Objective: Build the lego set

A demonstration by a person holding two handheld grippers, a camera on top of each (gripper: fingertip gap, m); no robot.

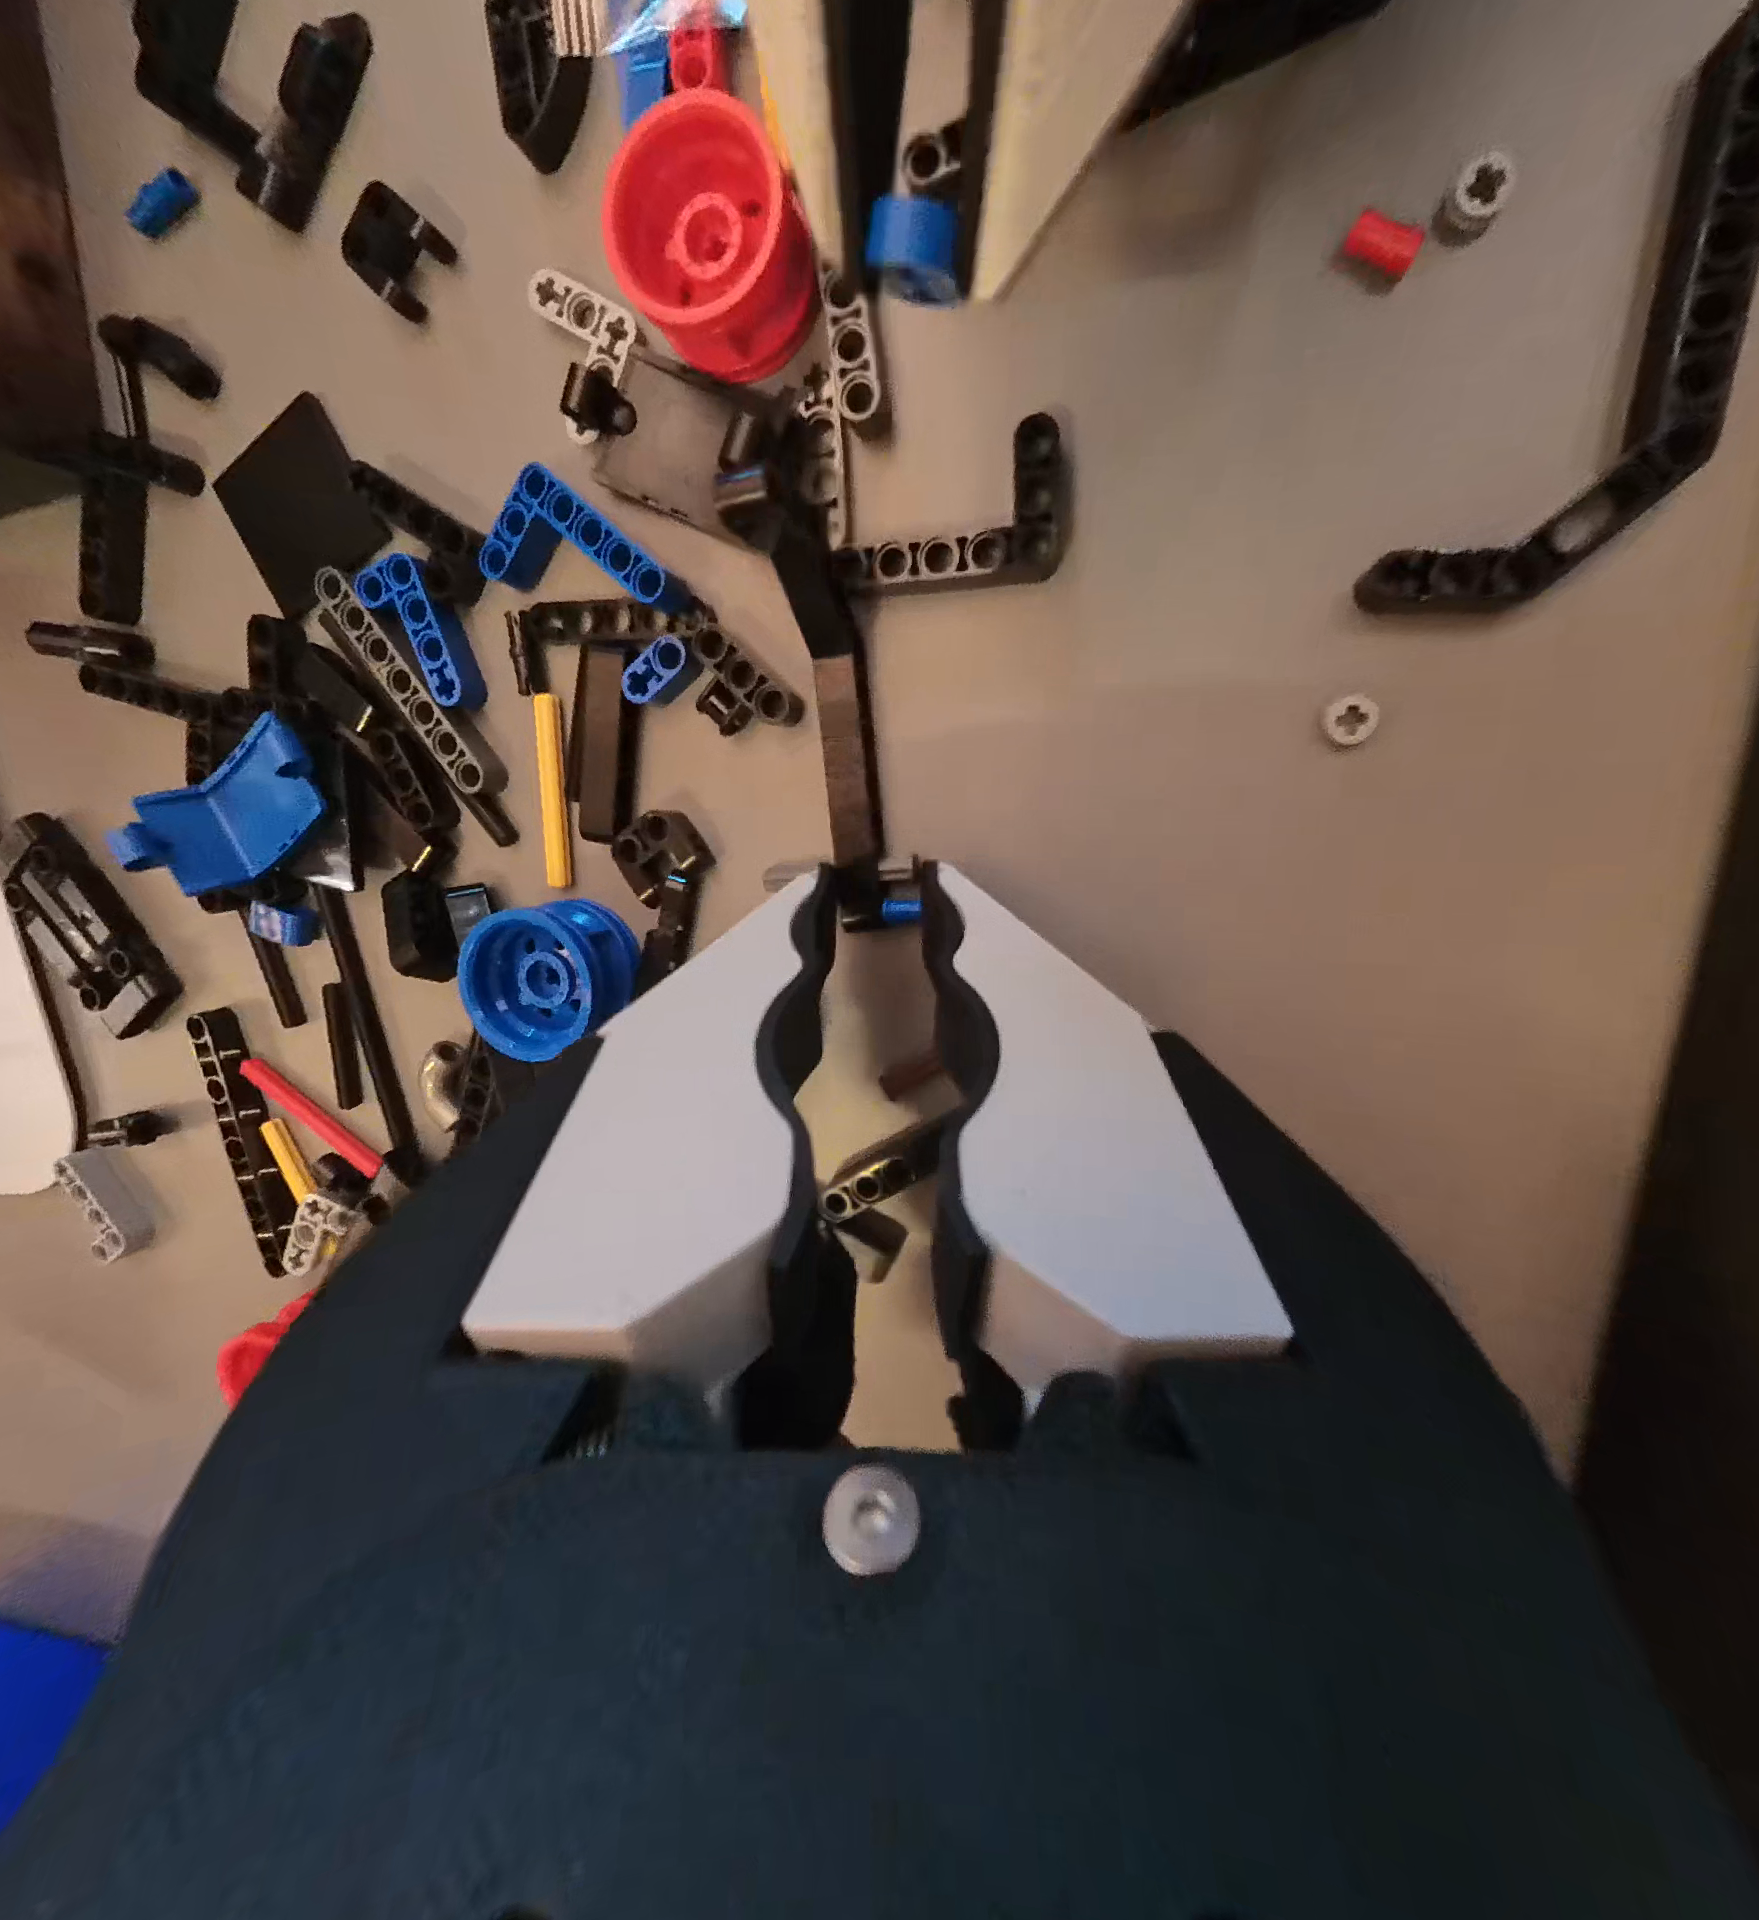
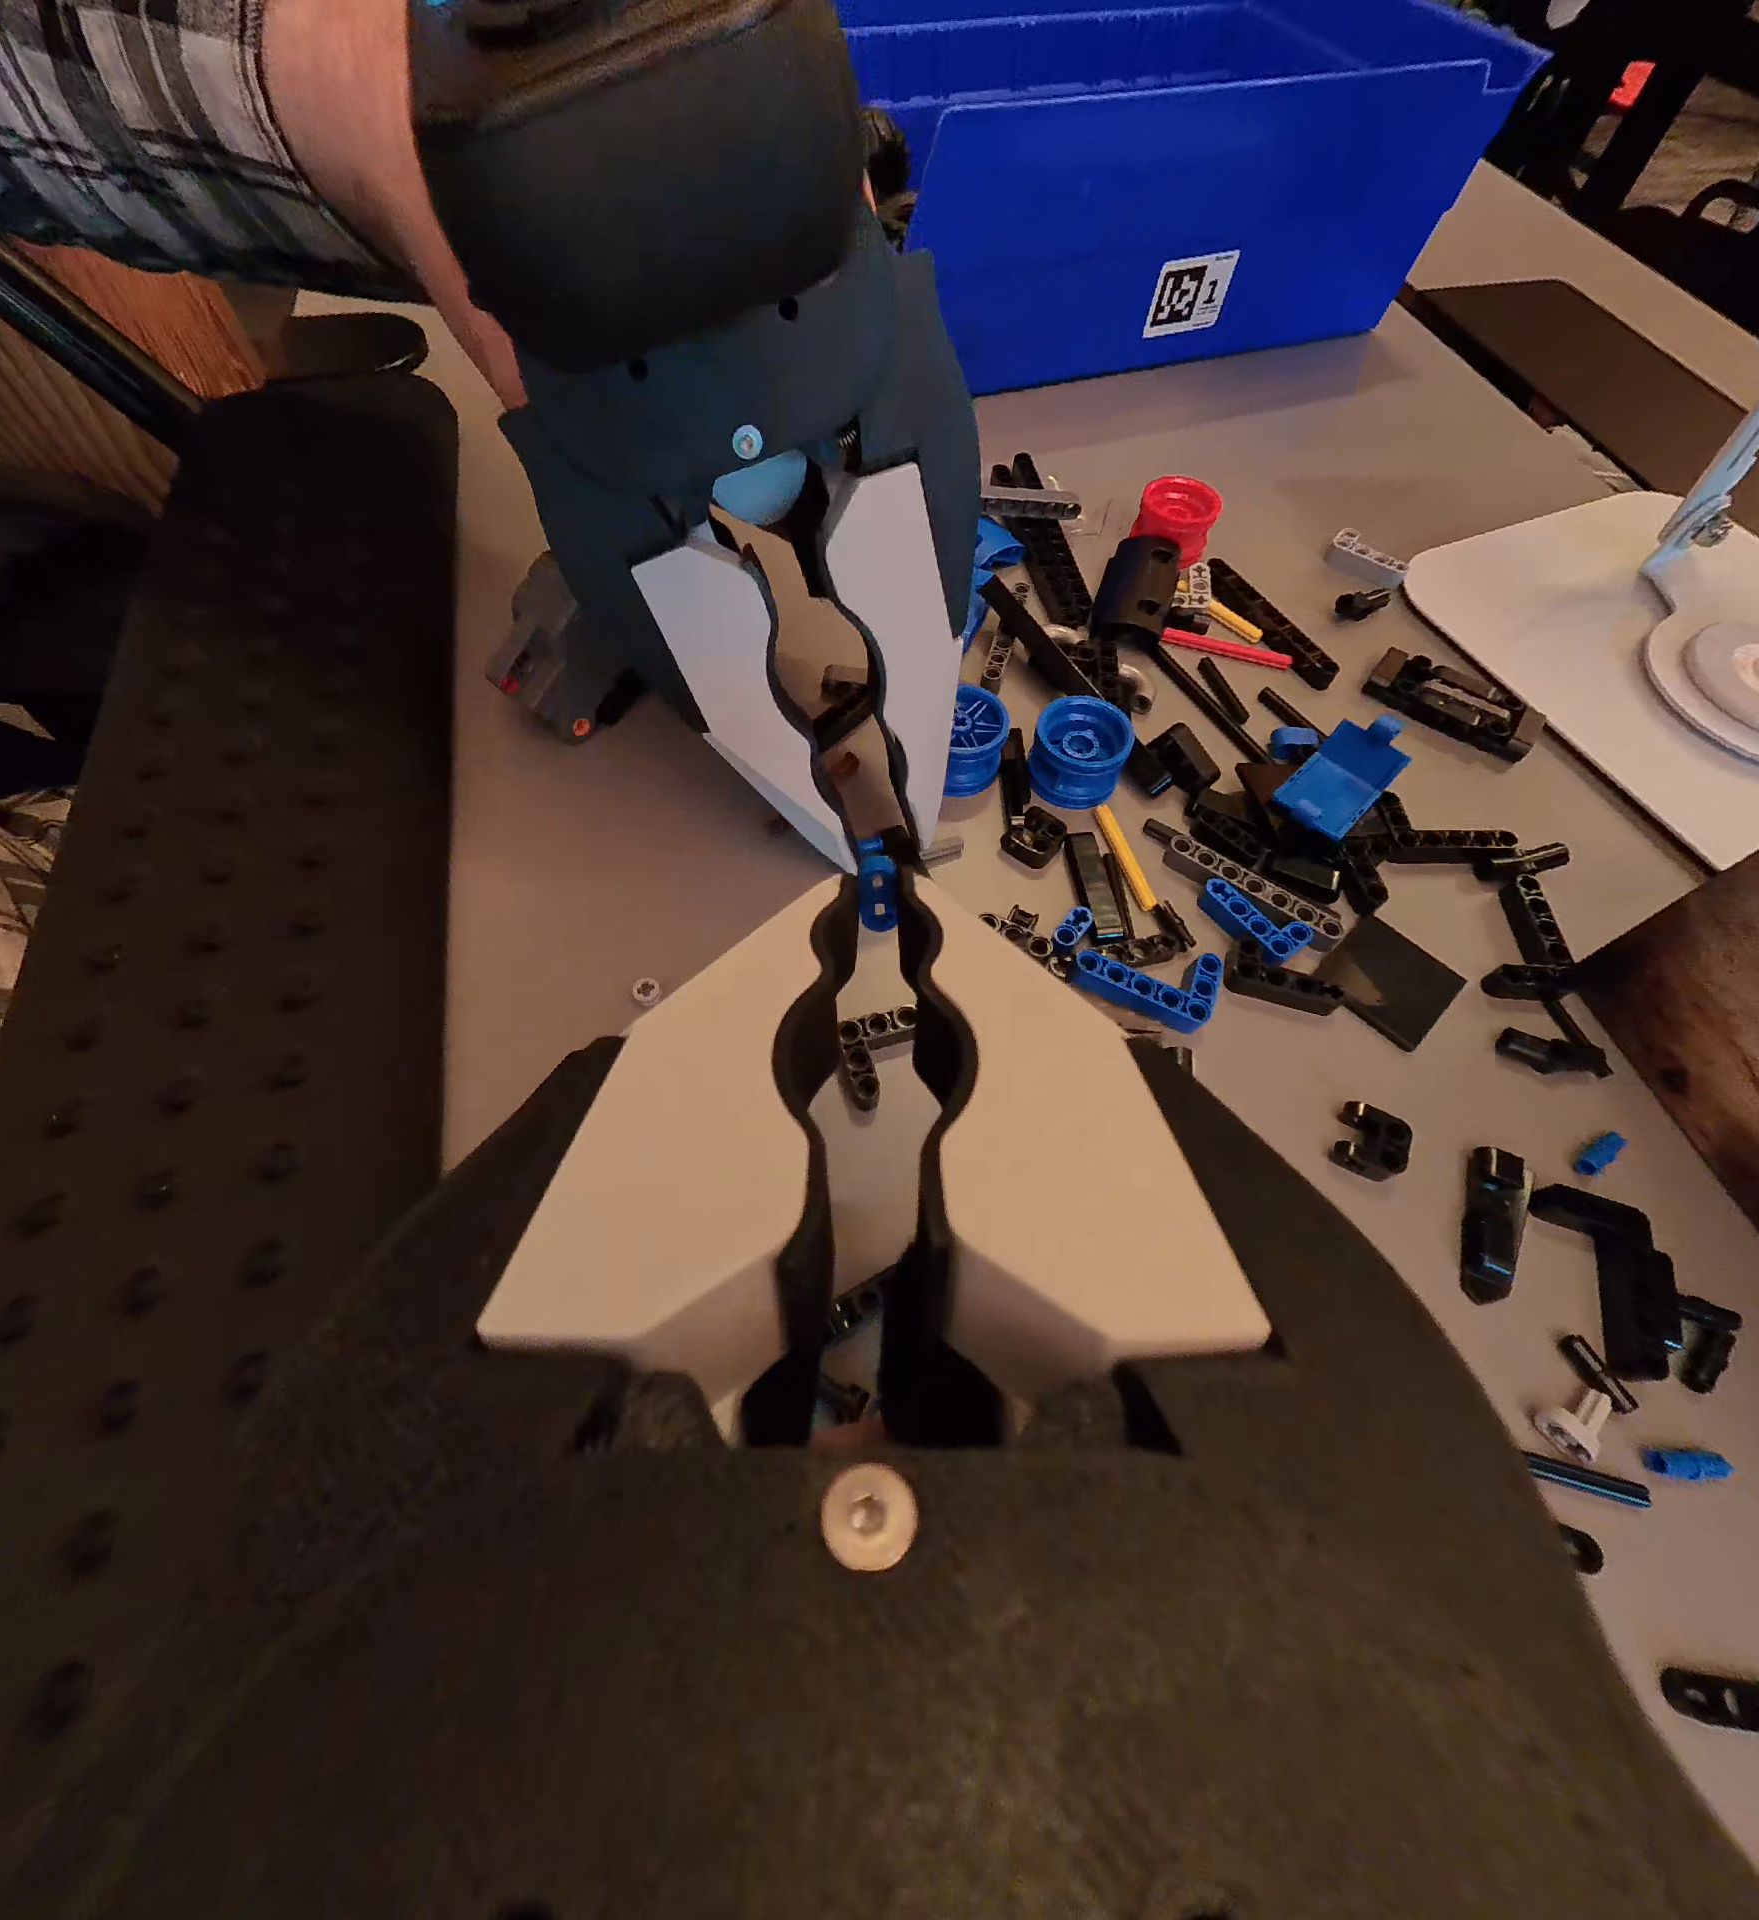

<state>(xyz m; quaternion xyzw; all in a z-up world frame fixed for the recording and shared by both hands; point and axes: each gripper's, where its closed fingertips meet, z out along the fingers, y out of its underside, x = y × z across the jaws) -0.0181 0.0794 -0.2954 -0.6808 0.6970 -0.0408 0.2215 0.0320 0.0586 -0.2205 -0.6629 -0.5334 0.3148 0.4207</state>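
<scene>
My right gripper [image 2: 877, 881] is shut on a small blue connector [image 2: 877, 896] at its tips, low over the grey table [image 2: 584, 935]. My left gripper [image 2: 890, 844] points steeply down from above and meets it tip to tip. In the left wrist view my left gripper [image 1: 880, 883] is shut on a small black piece with a blue pin [image 1: 880, 902]. The right gripper's cream fingers [image 1: 1041, 156] enter from the top of that view. Loose black, blue, grey and yellow lego parts [image 2: 1218, 883] lie on the table to the right.
A blue bin [image 2: 1166, 156] stands at the back. A white lamp base [image 2: 1581, 644] is at the right, and a black perforated board [image 2: 179, 935] at the left. A red wheel hub [image 1: 709, 234], blue hubs [image 2: 1080, 750] and a long bent black beam [image 1: 1685, 364] lie about. A plaid-sleeved arm [image 2: 127, 125] holds the left gripper. Across from one pair of fingers to the other is roughly 9 centimeters. The left tips stand about 25 centimeters off the white lamp base [image 2: 1581, 644].
</scene>
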